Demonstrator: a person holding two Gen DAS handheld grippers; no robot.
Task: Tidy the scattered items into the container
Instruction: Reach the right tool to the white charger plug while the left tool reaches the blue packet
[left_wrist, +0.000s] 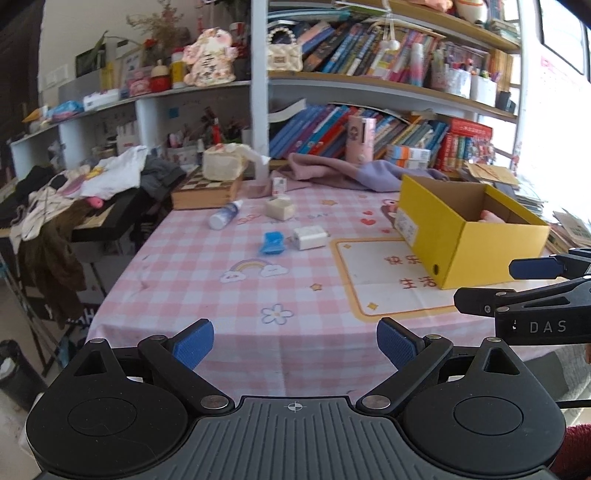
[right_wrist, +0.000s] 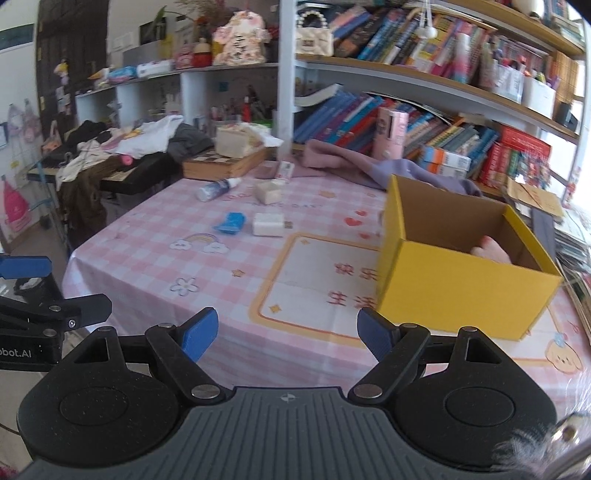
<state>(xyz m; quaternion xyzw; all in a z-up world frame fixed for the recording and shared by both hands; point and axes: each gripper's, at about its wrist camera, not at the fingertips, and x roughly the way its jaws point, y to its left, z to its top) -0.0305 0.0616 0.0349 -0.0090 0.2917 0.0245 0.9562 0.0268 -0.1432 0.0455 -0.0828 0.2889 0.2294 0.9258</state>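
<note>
Holding both tools low over the near edge of the table, you have nothing in either one. Your left gripper (left_wrist: 295, 345) is spread wide, blue pads (left_wrist: 194, 345) far apart, w/ only the pink check cloth (left_wrist: 207, 295) between them. Your right gripper (right_wrist: 287, 334) is spread wide too, also w/ nothing in it.

From the left cam, the yellow box (left_wrist: 491, 254) sits at about 2 o'clock, open on top, w/ a pink thing (left_wrist: 491, 217) poking up inside. From the right cam the same box (right_wrist: 461, 291) is at about 1 o'clock and closer.

Farther out, near the middle of the table, at about 12 o'clock, a blue thing (left_wrist: 273, 243) lies just beside a white block (left_wrist: 310, 237). They're near each other but not touching, as far as I can tell.

Past those, a small cream box (left_wrist: 280, 208) sits w/ a white spray bottle (left_wrist: 225, 214) lying on its side at its 9 o'clock. A little carton (left_wrist: 279, 184) stands behind them.

At the far edge lie a checker board box (left_wrist: 207, 192) and purple cloths (left_wrist: 351, 171), w/ bookshelves (left_wrist: 369, 85) behind.
</note>
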